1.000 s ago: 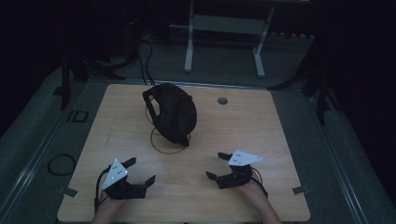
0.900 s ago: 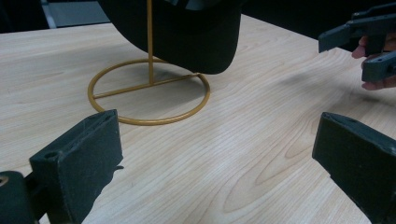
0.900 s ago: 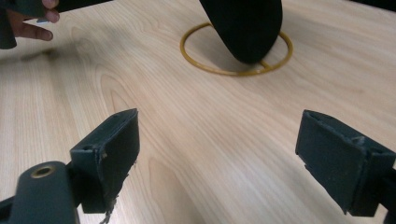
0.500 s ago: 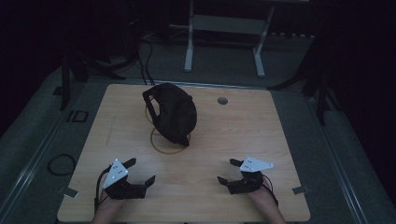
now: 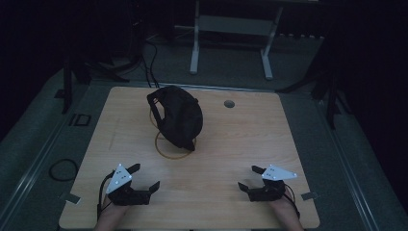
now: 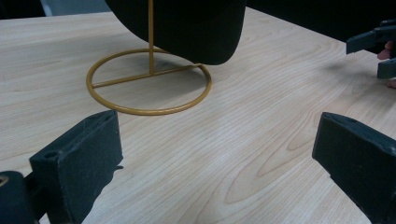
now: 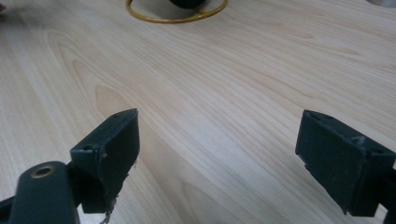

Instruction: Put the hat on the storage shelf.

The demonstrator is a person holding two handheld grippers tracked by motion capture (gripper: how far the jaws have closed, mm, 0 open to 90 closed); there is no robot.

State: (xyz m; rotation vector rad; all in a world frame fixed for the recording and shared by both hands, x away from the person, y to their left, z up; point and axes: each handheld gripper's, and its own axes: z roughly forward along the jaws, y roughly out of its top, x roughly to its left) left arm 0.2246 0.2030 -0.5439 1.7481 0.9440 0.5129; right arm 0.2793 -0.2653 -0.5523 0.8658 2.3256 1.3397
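Observation:
A black rounded object like a cap (image 5: 177, 118) hangs on a gold wire stand (image 5: 174, 150) in the middle of the wooden table (image 5: 250, 139). My left gripper (image 5: 144, 176) rests near the front left edge, open and empty. In the left gripper view the left gripper (image 6: 215, 158) faces the stand's ring base (image 6: 149, 86), under the black object (image 6: 187, 23), well short of it. My right gripper (image 5: 248, 178) lies near the front right edge, open with nothing in it. In the right gripper view the right gripper (image 7: 224, 149) is over bare wood, with the ring (image 7: 177, 14) far ahead.
A grey round grommet (image 5: 229, 103) sits in the table top behind and right of the stand. Beyond the table's far edge a white frame (image 5: 231, 43) stands on the floor. A cable loop (image 5: 62, 168) lies on the floor at the left.
My right gripper has moved to the right and back toward the table's front edge. The left gripper and the black object on its stand have stayed put.

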